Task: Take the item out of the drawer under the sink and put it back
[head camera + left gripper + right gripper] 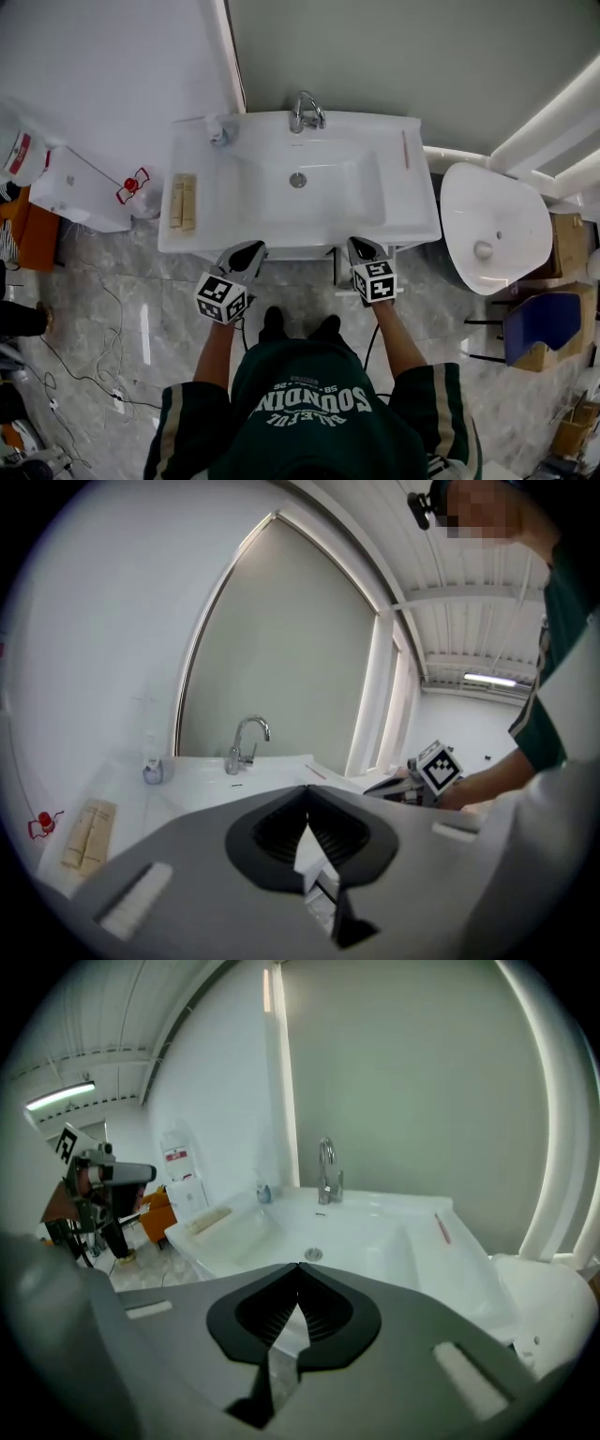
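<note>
The white sink [394, 202] with its chrome tap [305, 112] fills the middle of the head view. The drawer under it is hidden below the basin's front rim, and no item from it shows in any view. My left gripper [251, 249] is held at the front rim left of centre, jaws shut with nothing between them. My right gripper [359, 246] is level with it at the front rim right of centre, also shut and empty. The left gripper [307, 787] points across the counter toward the tap [246, 742]. The right gripper [298, 1266] looks down into the basin [375, 1241].
Two tan packets [184, 201] lie on the counter's left, a small bottle [218, 133] at its back left, a red stick [406, 148] on its right. A white oval basin [492, 230] stands to the right, a white box [89, 187] to the left. Cables [103, 356] trail on the marble floor.
</note>
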